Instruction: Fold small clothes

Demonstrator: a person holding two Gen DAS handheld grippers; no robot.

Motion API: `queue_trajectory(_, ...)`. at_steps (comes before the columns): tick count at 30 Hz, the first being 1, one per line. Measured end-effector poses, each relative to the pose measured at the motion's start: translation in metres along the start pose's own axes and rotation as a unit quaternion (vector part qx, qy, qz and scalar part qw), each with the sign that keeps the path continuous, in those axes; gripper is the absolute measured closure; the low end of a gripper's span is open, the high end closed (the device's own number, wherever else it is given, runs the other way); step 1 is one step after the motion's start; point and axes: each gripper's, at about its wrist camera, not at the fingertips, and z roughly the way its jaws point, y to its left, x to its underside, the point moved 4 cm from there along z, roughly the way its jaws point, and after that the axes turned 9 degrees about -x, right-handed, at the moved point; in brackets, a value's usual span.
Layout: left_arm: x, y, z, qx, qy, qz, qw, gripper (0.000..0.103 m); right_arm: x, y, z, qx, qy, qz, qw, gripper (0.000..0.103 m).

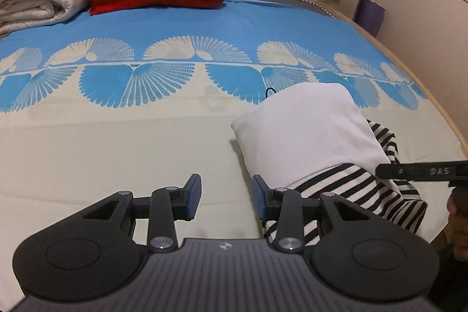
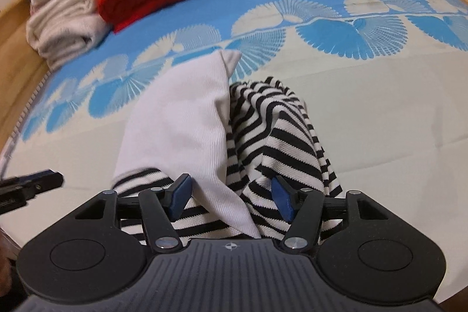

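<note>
The clothes, a white piece [image 2: 181, 119] on a striped one [image 2: 280, 136], lie on the bed [image 2: 380, 113], long axis running away from the right hand-held gripper [image 2: 231, 196]. Its jaws are wide apart right over the near end, nothing pinched. The left hand-held gripper [image 1: 226, 196] is half open, empty, just left of the pile, so the right's closer.

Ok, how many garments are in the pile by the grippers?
2: a white garment on top, a striped garment beneath and beside it. More may be hidden underneath.
</note>
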Motion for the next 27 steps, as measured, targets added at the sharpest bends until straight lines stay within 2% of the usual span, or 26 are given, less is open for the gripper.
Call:
queue_trajectory(4,-0.001,0.011,-0.005,0.001,-0.002,-0.026,0.9997,0.061,0.0,0.003,0.004,0.007,0.0,-0.004,1.0,0.041)
queue_trajectory(5,-0.001,0.015,-0.006,0.0,-0.001,-0.034,0.9994,0.061,0.0,0.004,0.004,0.006,-0.003,-0.005,1.0,0.047)
queue_trajectory(6,-0.001,0.019,-0.005,-0.001,0.002,-0.044,0.999,0.061,0.0,0.004,0.003,0.003,-0.005,-0.006,1.0,0.063)
queue_trajectory(7,-0.002,0.021,-0.005,-0.002,0.004,-0.051,0.9987,0.061,0.0,0.005,0.002,-0.008,-0.008,-0.006,1.0,0.073)
queue_trajectory(8,-0.002,0.024,-0.005,-0.004,0.006,-0.059,0.9982,0.061,0.0,0.006,0.0,-0.018,-0.011,-0.007,1.0,0.096)
queue_trajectory(9,-0.003,0.026,-0.005,-0.004,0.008,-0.065,0.9979,0.061,-0.001,0.008,-0.003,-0.025,-0.019,-0.008,0.999,0.101)
queue_trajectory(12,-0.003,0.03,-0.006,-0.004,0.011,-0.08,0.9968,0.061,-0.008,0.004,-0.024,-0.063,-0.068,0.014,0.996,0.103)
queue_trajectory(15,-0.004,0.028,-0.006,-0.002,0.011,-0.085,0.9963,0.061,-0.016,-0.011,-0.055,-0.109,-0.132,0.051,0.984,0.103)
queue_trajectory(16,-0.004,0.026,-0.006,-0.002,0.01,-0.082,0.9966,0.061,-0.017,-0.018,-0.066,-0.114,-0.149,0.063,0.98,0.103)
queue_trajectory(19,-0.005,0.018,-0.004,0.0,0.01,-0.072,0.9974,0.061,-0.017,-0.045,-0.084,-0.089,-0.169,0.094,0.977,0.103)
queue_trajectory(21,-0.005,0.011,-0.001,0.002,0.012,-0.065,0.9978,0.061,-0.014,-0.065,-0.083,-0.057,-0.148,0.113,0.981,0.103)
queue_trajectory(24,-0.005,0.0,0.002,0.006,0.015,-0.055,0.9983,0.061,-0.003,-0.089,-0.057,0.035,-0.06,0.117,0.991,0.103)
queue_trajectory(27,-0.003,-0.011,0.005,0.01,0.019,-0.049,0.9986,0.061,0.008,-0.098,-0.026,0.072,0.018,0.107,0.992,0.103)
